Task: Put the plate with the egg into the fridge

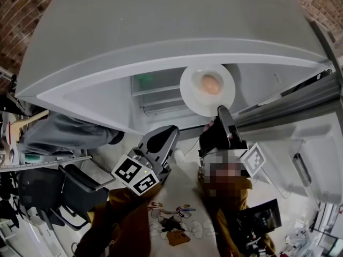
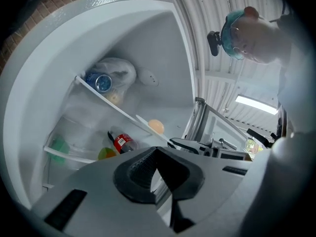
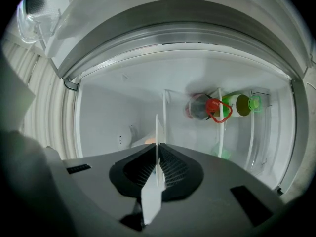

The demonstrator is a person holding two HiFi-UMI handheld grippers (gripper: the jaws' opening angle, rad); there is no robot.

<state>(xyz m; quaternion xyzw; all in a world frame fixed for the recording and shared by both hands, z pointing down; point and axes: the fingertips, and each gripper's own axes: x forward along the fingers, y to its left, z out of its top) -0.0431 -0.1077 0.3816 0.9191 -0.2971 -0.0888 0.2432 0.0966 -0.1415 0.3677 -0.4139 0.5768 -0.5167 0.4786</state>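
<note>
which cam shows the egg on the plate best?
Head view: the egg lies unobstructed on the plate, seen from above. Left gripper view shows it small, side-on. Right gripper view shows only a sliver past the edge-on plate.

Right gripper (image 1: 222, 111) reaches forward, jaws clamped on the plate (image 1: 191, 92) rim. Left gripper (image 1: 167, 131) sits beside it, drawn back, jaws together with nothing between them.
</note>
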